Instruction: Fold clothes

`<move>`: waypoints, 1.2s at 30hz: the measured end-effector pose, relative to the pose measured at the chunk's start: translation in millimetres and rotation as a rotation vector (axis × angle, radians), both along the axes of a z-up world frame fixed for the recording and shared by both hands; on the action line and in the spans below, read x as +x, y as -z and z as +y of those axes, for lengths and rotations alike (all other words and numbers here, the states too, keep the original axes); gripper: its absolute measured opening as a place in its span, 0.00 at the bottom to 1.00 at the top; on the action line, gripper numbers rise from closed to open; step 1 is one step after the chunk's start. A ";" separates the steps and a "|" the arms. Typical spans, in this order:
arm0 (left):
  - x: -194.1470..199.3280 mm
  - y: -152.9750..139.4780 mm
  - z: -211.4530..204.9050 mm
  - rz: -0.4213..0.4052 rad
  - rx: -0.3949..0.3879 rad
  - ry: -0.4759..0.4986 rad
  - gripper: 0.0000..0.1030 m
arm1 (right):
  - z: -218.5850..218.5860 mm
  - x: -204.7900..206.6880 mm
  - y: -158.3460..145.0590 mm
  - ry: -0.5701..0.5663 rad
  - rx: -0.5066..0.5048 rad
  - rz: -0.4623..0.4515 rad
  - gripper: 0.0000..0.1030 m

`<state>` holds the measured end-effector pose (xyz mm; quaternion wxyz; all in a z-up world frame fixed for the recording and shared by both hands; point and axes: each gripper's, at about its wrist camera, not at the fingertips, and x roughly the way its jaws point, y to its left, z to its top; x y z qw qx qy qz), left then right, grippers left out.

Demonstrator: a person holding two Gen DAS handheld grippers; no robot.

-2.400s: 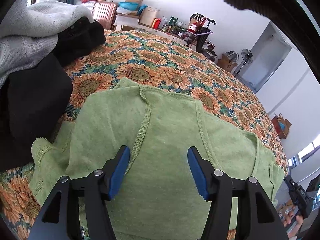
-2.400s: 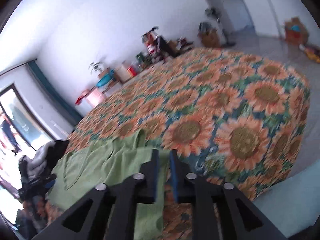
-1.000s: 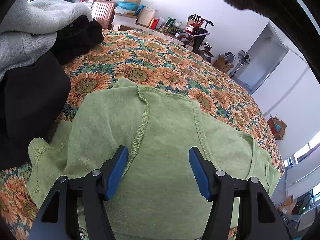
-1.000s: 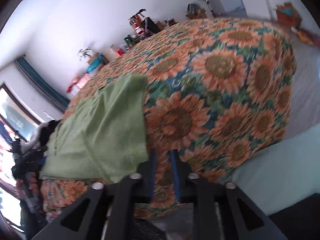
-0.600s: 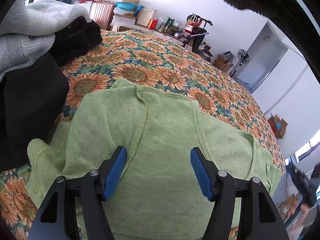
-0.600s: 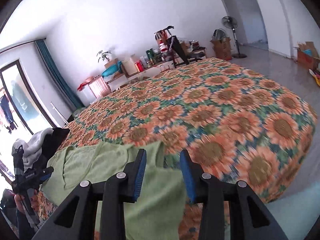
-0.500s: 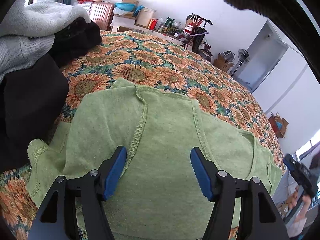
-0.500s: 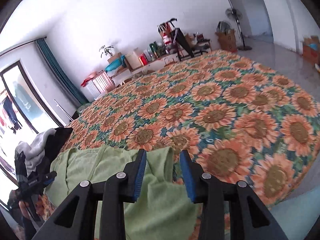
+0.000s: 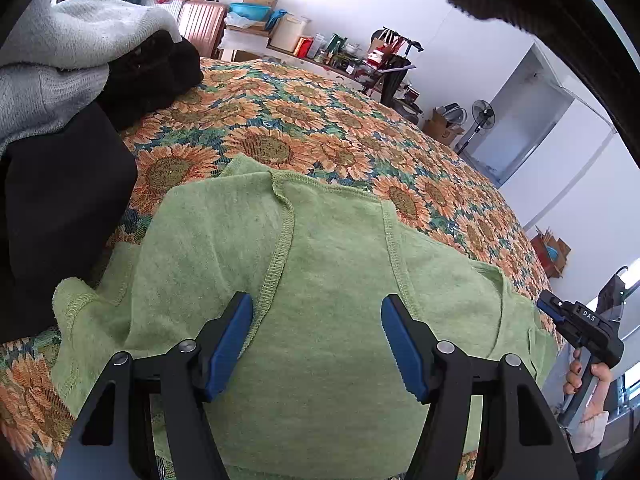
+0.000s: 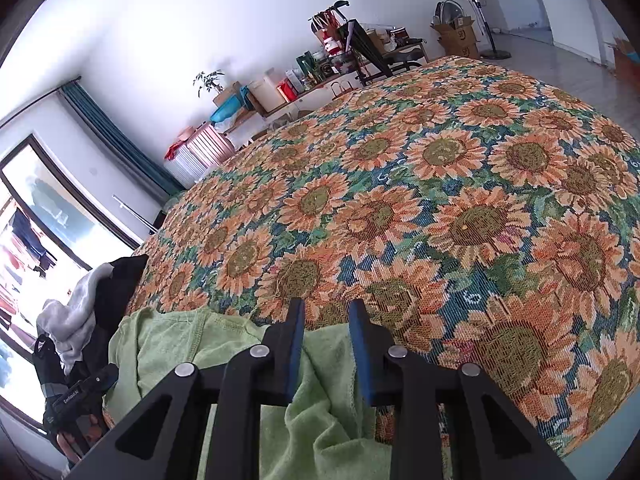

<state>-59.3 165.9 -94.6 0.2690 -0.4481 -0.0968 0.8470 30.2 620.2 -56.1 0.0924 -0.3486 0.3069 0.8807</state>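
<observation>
Lying on the sunflower-patterned bed cover (image 10: pixel 460 208), the green garment (image 9: pixel 320 280) sits at the near edge of the bed, spread fairly flat in the left wrist view with its overlocked seams (image 9: pixel 280 248) showing, so it looks to be inside out. One sleeve (image 9: pixel 80 312) is bunched at the left side, and in the right wrist view the right-hand part of the cloth is rumpled and hangs over the bed edge. No neat, squared fold can be made out, so by the look of it the folding of this piece is somewhere short of finished; whether any part is already doubled over cannot be told from these views. Beside it to the left a heap of other clothes, a grey-white knit (image 9: pixel 60 64) over black garments (image 9: pixel 60 208), is piled loosely and not folded, which suggests more work remains.

The left tongs (image 9: pixel 316 340) stand wide open above the middle of the green garment, holding nothing. The right tongs (image 10: pixel 326 344) are parted by a narrow gap over the rumpled right edge, with green cloth showing between them, yet they do not pinch it.

As for writing, the right tongs, seen from the left wrist camera, carry the letters "DAS" (image 9: pixel 588 314); a label on the left tongs' body (image 10: pixel 74 396) in the other view is too small to read
</observation>
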 end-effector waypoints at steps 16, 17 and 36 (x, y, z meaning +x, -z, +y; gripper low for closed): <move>-1.6 -9.2 -5.7 -0.033 0.074 -0.046 0.65 | 11.4 -7.8 4.6 0.031 0.007 -0.040 0.18; 0.5 -11.9 -3.6 -0.022 0.065 -0.039 0.65 | 10.8 -8.5 4.5 0.026 0.011 -0.043 0.16; 30.5 -40.1 63.9 -0.034 0.060 0.157 0.65 | 17.2 18.3 -13.5 0.023 0.027 -0.024 0.07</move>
